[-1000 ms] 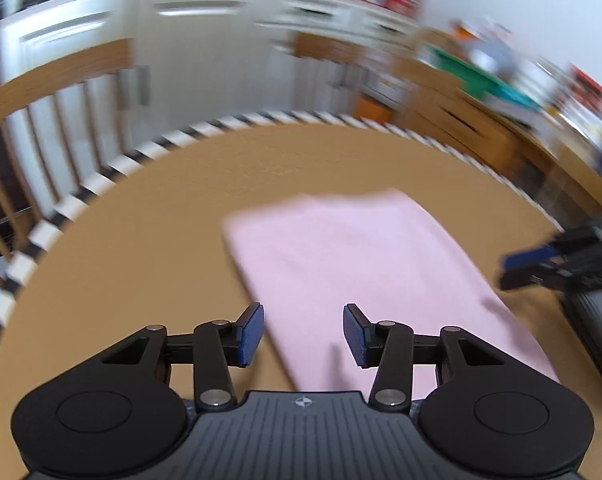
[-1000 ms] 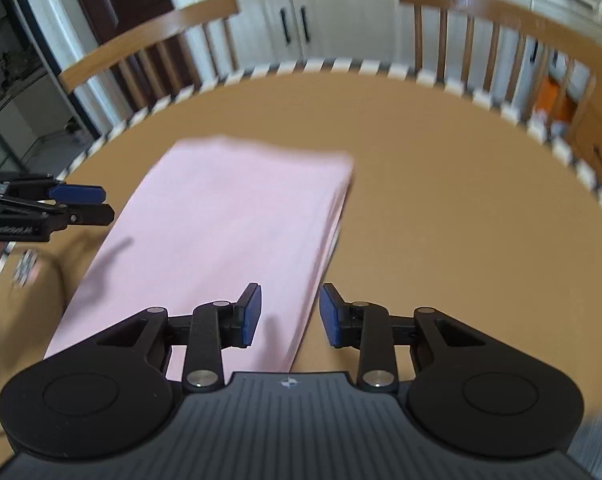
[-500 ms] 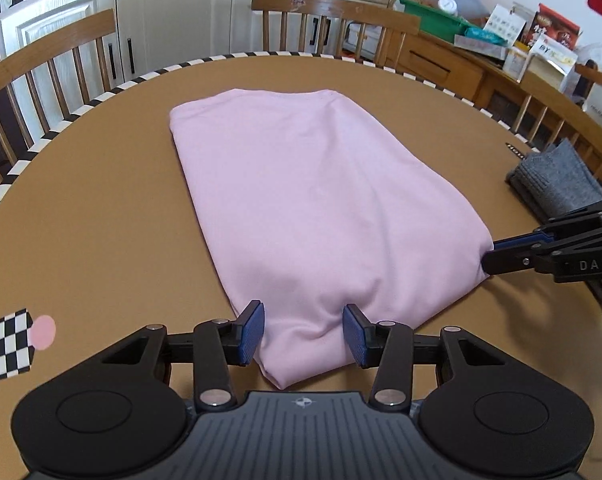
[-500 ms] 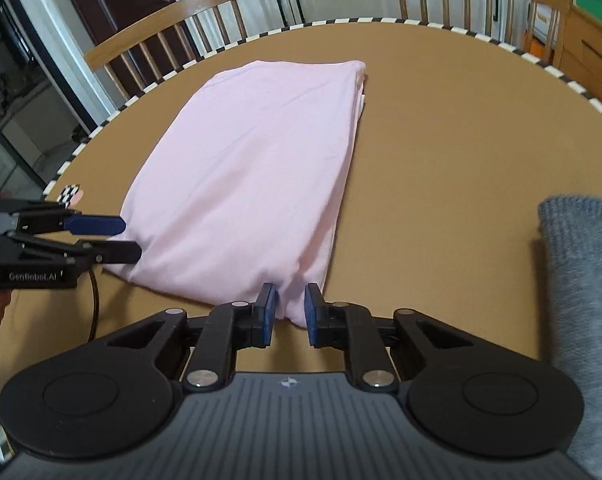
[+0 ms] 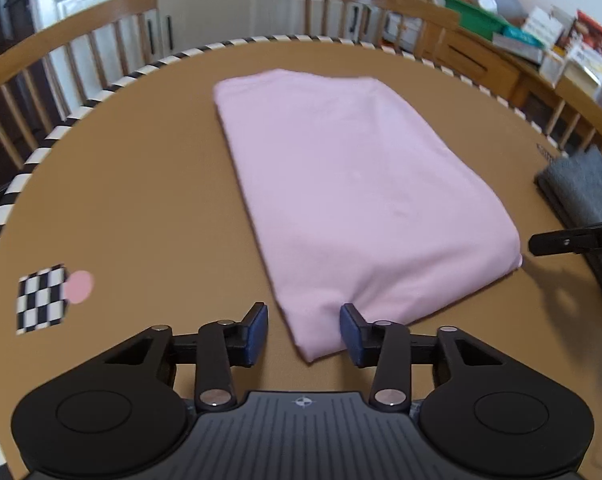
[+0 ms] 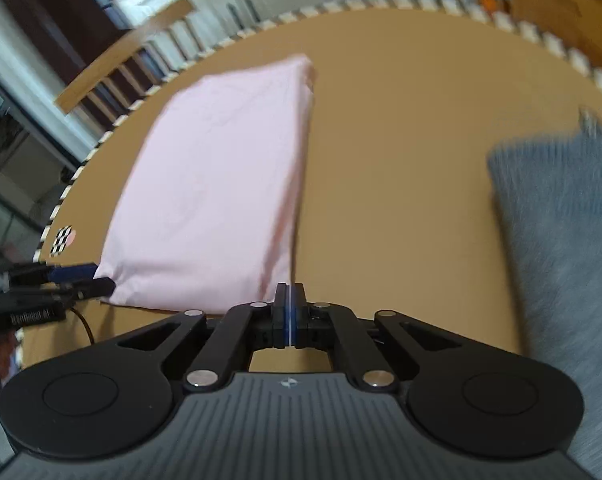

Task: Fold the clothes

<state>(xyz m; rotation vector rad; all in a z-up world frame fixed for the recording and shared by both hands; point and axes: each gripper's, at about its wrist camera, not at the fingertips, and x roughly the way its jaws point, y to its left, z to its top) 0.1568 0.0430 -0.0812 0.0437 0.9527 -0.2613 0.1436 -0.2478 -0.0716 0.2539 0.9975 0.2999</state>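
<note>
Now the right gripper (image 6: 289, 316) has closed completely, its pads pressed together on nothing, just off the near corner of the pink garment (image 5: 353, 196). Meanwhile the left gripper (image 5: 303, 334) stays spread around the other near corner. Two garments lie on the round table (image 5: 141, 184): one pink, one grey (image 6: 565, 216).

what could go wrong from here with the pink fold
The right gripper is shut beside the pink garment's near corner; whether it pinches cloth is unclear, so a lift may take nothing. The left gripper is open around the other corner: uneven lifting could skew the fold. The grey knit lies close and might snag.
</note>
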